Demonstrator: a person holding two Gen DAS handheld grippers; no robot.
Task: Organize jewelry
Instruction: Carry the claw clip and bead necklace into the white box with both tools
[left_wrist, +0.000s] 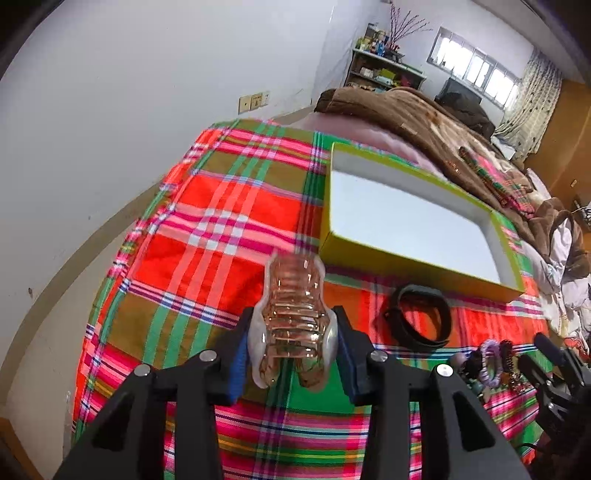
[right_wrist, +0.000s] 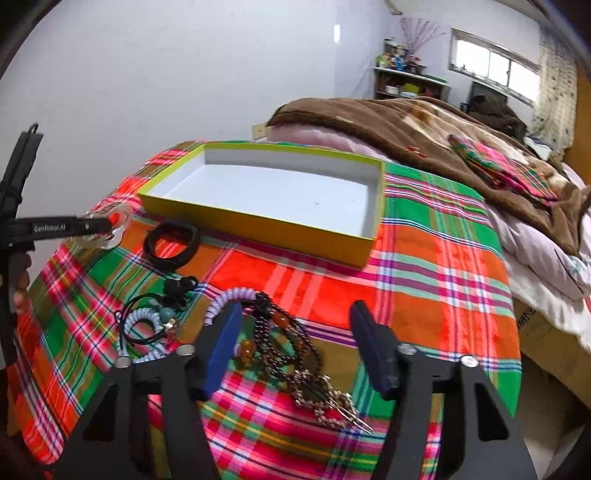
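Left gripper pinches clear hair clip beside box. Right gripper fingers spread above beads.

clear hair claw held above cloth | yellow box open | beads heaped

Box behind wristband — beads nearest, on cloth.

One shallow box, one clear hair claw, one black band, two coiled hair ties, one dark bead string.
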